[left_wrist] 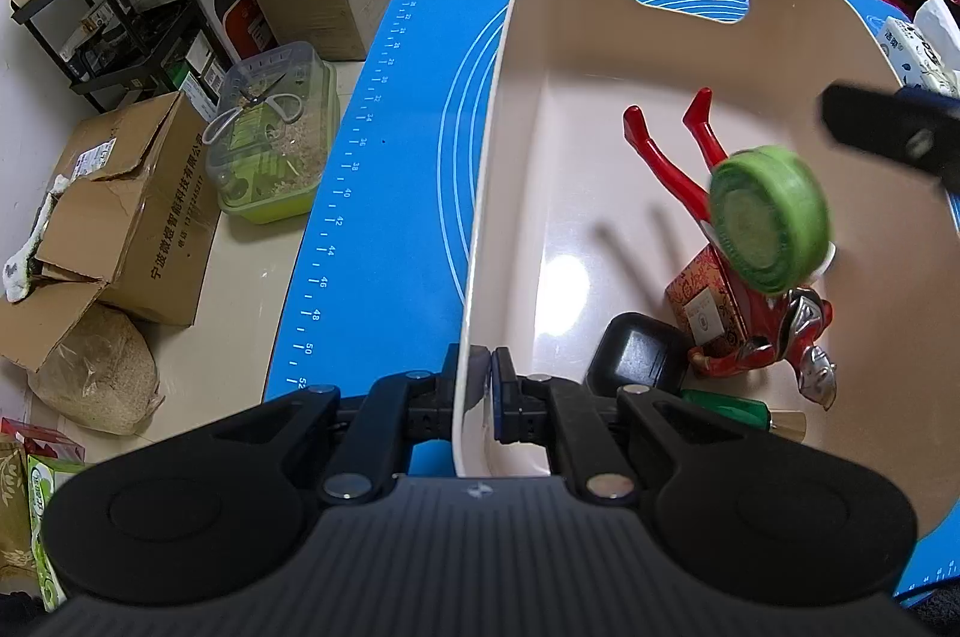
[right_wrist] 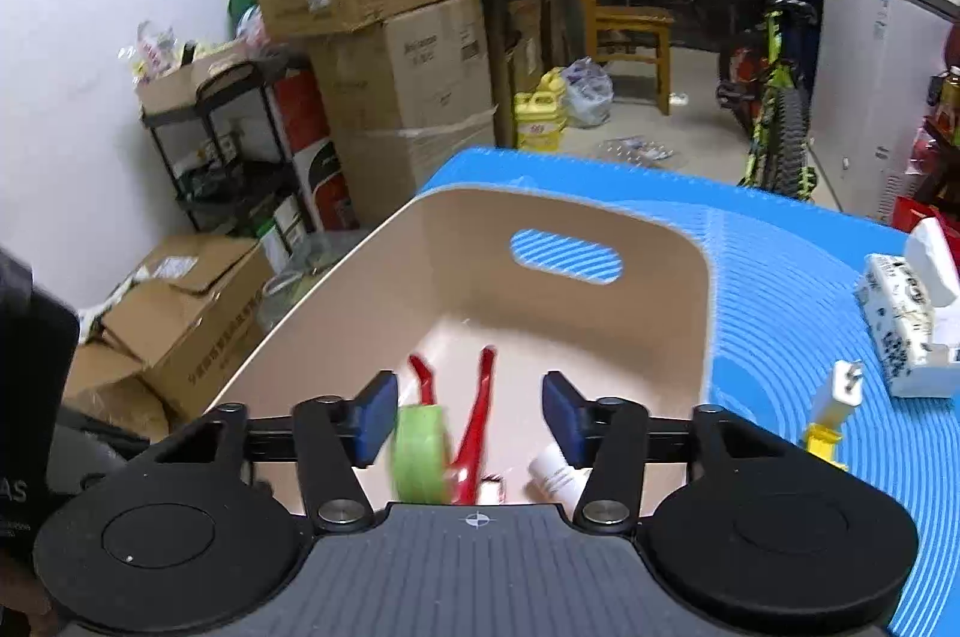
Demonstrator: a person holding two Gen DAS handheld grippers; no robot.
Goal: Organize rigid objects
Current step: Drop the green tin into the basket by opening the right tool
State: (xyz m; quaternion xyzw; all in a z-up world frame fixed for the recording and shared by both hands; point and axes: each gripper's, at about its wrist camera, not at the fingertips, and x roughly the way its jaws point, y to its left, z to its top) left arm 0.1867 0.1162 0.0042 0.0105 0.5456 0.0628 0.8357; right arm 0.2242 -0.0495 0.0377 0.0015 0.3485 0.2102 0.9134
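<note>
A beige plastic bin (left_wrist: pixel 516 55) with a handle slot stands on a blue mat (left_wrist: pixel 396 109). My left gripper (left_wrist: pixel 483 400) is shut on the bin's near wall. In the bin lie a red and silver toy figure (left_wrist: pixel 774 343), a red patterned box (left_wrist: pixel 708 301), a black case (left_wrist: pixel 639 355) and a green-handled tool (left_wrist: pixel 729 406). A round green container (left_wrist: pixel 771 217) is in the air over the bin, blurred. My right gripper (right_wrist: pixel 474 418) is open above the bin (right_wrist: pixel 336 277), and the green container (right_wrist: pixel 420 454) sits loose between its jaws, touching neither. A white tube (right_wrist: pixel 555 472) lies in the bin.
On the mat to the right lie a tissue pack (right_wrist: pixel 906 325) and a yellow and white plug (right_wrist: pixel 837 406). Left of the table are cardboard boxes (left_wrist: pixel 126 211), a clear lidded tub (left_wrist: pixel 273 133), a black rack (left_wrist: pixel 114 7) and a sack (left_wrist: pixel 99 367). A bicycle (right_wrist: pixel 774 109) stands behind.
</note>
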